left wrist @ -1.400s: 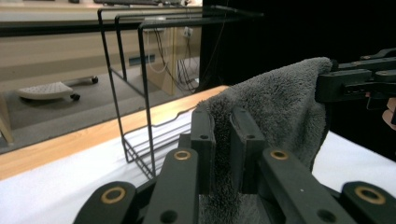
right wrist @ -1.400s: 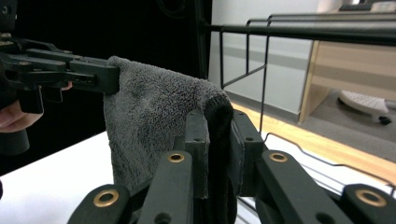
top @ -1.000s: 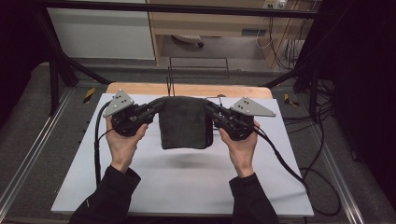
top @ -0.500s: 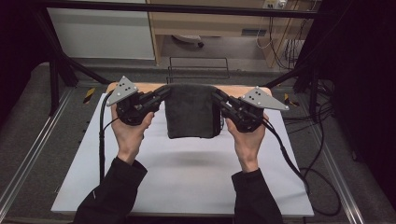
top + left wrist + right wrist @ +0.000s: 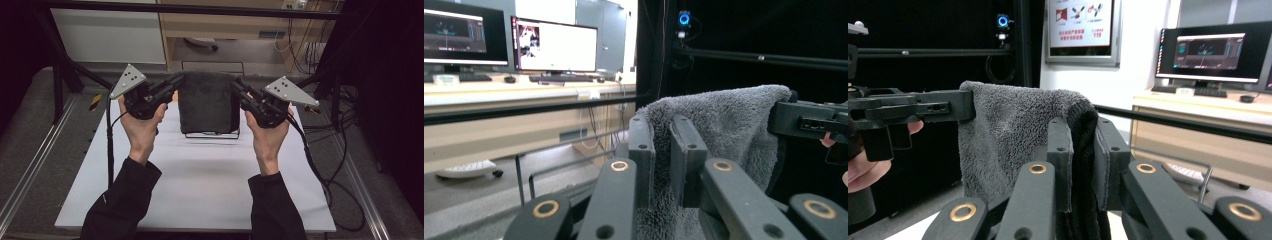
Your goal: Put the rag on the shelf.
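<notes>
Fingers (image 5: 686, 155) clamped on grey towel (image 5: 207, 102)

No brand, label or number can be read on anything on the table. In the right gripper view, a framed wall poster (image 5: 1083, 27) is seen with red pictograms and lines of small print, but the characters are too small to be made out. The monitor (image 5: 1217, 52) in the same view and the two monitors (image 5: 555, 45) in the left gripper view are lit, yet their screen contents are too blurred to be read.
</notes>
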